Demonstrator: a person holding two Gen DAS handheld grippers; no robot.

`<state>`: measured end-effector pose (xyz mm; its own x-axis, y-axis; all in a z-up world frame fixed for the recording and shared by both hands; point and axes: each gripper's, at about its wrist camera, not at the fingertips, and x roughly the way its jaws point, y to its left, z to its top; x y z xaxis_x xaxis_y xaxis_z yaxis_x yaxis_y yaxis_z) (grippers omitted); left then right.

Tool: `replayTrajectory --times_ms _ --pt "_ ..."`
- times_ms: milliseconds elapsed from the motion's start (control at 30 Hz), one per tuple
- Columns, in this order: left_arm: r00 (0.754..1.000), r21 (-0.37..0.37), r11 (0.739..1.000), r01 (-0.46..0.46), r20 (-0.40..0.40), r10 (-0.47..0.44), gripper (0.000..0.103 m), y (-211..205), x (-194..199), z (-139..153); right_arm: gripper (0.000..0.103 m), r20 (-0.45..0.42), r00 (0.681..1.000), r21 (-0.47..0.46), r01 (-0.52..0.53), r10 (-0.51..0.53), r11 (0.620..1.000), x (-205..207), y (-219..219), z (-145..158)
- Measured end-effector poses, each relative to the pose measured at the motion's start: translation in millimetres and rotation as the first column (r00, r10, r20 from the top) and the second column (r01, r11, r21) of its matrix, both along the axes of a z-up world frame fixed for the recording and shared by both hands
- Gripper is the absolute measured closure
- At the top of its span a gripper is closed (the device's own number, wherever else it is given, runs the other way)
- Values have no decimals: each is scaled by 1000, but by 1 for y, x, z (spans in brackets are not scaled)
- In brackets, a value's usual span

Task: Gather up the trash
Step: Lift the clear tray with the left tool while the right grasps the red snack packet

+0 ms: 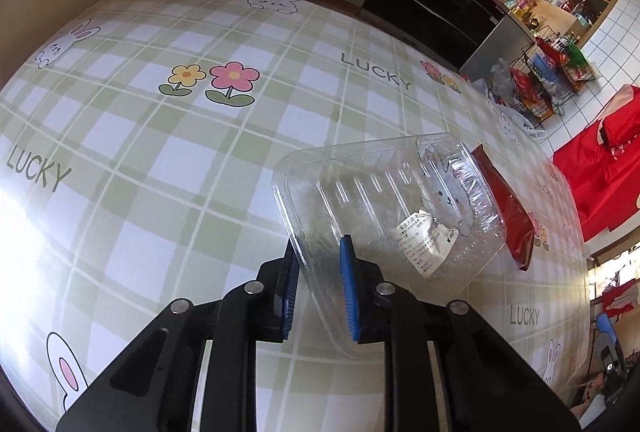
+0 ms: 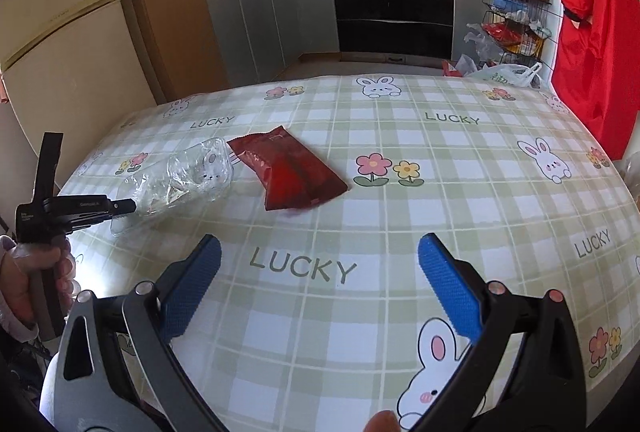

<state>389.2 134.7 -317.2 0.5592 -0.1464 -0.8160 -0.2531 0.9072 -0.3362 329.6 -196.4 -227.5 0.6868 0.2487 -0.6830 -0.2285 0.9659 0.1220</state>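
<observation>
Left gripper (image 1: pixel 320 286) pinches the clear tray (image 1: pixel 384 216)'s near rim, right gripper (image 2: pixel 320 284) spread; I'd squeeze gently, avoiding buckling.

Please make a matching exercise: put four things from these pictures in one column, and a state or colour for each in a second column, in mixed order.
1. clear plastic container
2. red packet
3. right gripper
4. tablecloth

a. jaws wide open over the table, nothing between them
b. green check with rabbits and flowers
c. pinched at its rim by the left gripper
d. lying flat, untouched

Pairs: 1-c, 2-d, 3-a, 4-b
</observation>
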Motion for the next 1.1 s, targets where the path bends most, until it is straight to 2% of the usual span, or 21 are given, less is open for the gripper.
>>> replayTrajectory --times_ms 133,200,267,467,533,667,733,967,1033,1067,1100 --pt "1000 9 1000 -2 18 2 87 1 -2 2 6 -40 992 -68 -126 123 990 23 28 -9" --pt "999 7 1000 -10 41 9 90 5 -5 6 6 -17 987 -118 -161 161 980 35 39 -11" --pt "997 -2 1000 -23 67 23 92 12 -11 11 6 14 983 -117 -182 185 976 48 44 -11" --pt "984 -92 989 -118 120 129 95 49 -55 27 6 -11 982 -195 -189 191 962 109 60 -25" --pt "977 -100 983 -152 135 165 95 61 -72 32 6 -35 978 -211 -209 206 955 124 68 -31" --pt "962 -133 968 -215 142 233 95 86 -106 36 6 -95 968 -250 -249 232 936 143 87 -47" --pt "957 -142 961 -236 140 256 95 94 -117 37 6 -150 961 -240 -263 232 934 154 94 -57" --pt "946 -196 948 -249 162 282 95 97 -138 42 6 -238 954 -247 -241 183 938 166 98 -72" --pt "940 -218 941 -258 170 296 95 96 -142 46 11 -279 946 -211 -228 165 951 166 91 -73" --pt "935 -229 936 -268 170 310 95 95 -144 47 28 -286 942 -177 -233 177 956 164 89 -73" --pt "930 -244 929 -278 173 324 95 96 -147 49 32 -279 942 -154 -235 186 960 160 87 -70"
